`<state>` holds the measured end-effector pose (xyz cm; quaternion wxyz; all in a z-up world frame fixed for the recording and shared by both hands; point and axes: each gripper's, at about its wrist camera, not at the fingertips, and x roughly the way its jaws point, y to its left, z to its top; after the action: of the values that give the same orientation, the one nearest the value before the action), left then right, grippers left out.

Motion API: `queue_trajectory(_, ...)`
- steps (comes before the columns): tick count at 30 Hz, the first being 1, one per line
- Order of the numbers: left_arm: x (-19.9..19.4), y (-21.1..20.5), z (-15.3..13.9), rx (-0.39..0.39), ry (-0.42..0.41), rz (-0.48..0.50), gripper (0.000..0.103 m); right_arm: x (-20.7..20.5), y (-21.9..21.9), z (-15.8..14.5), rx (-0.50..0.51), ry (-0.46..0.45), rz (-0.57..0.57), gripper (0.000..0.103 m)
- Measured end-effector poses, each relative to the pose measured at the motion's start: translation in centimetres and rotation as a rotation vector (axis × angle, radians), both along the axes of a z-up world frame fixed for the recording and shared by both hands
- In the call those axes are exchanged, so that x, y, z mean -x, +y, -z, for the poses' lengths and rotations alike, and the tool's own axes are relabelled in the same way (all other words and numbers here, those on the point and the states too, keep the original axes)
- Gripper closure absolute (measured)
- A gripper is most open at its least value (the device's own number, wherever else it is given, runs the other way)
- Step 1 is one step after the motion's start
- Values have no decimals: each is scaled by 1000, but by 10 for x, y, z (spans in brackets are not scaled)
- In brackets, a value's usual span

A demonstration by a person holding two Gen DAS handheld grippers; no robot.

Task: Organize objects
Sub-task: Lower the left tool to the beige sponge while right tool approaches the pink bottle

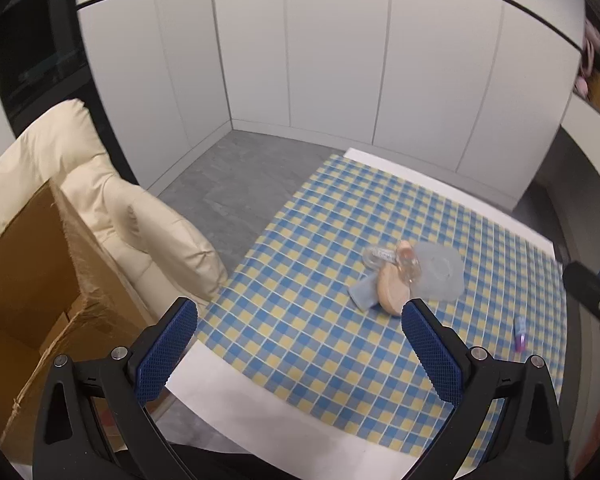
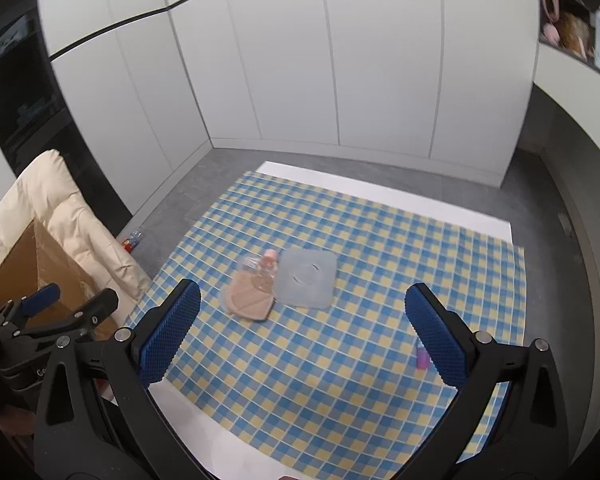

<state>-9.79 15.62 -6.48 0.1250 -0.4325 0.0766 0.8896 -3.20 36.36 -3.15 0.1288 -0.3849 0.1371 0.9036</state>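
Although small print shows on the pink tube and on the clear bottle, none of it can be read in either view.

The white cabinet wall (image 2: 300, 60) fills the upper half of both frames, and a grey floor (image 2: 204, 176) runs below it. In the middle stands a white table (image 2: 380, 188) covered by a blue and yellow checkered cloth (image 2: 340, 340). At the left edge of the frame there is a cream cushioned chair (image 1: 100, 200), and a brown cardboard box (image 1: 28, 280) stands in front of it, with the top open.

Near the centre of the cloth, a translucent square lid (image 2: 306, 278) lies flat. Touching its left side is a beige mask (image 2: 246, 300), folded, with its long axis going from lower left to upper right in the right wrist view. A clear bottle (image 2: 260, 266) with a pink cap lies over the mask, and a bit of blue fabric (image 1: 362, 294) shows under the mask in the left wrist view. The small pink tube (image 2: 421, 357) lies well apart from this group, at the lower right of the cloth, and its long axis points nearly up the frame.

The left gripper (image 1: 299, 344) has its jaws spread wide with nothing between them, above the near left edge of the table. The right gripper (image 2: 302, 330) is also spread wide and holds nothing, above the near part of the cloth.
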Motion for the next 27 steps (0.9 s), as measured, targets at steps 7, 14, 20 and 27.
queue_trajectory(7,-1,18,5,-10,-18,42,1,-9,15,12,-16,-37,32,0)
queue_trajectory(14,-8,42,16,25,-27,107,1,-21,34,28,-31,-78,68,0)
queue_trajectory(20,-11,63,30,57,-29,151,3,-33,46,42,-43,-109,89,0)
queue_trajectory(27,-9,82,49,51,-65,193,8,-46,66,64,-14,-154,122,0)
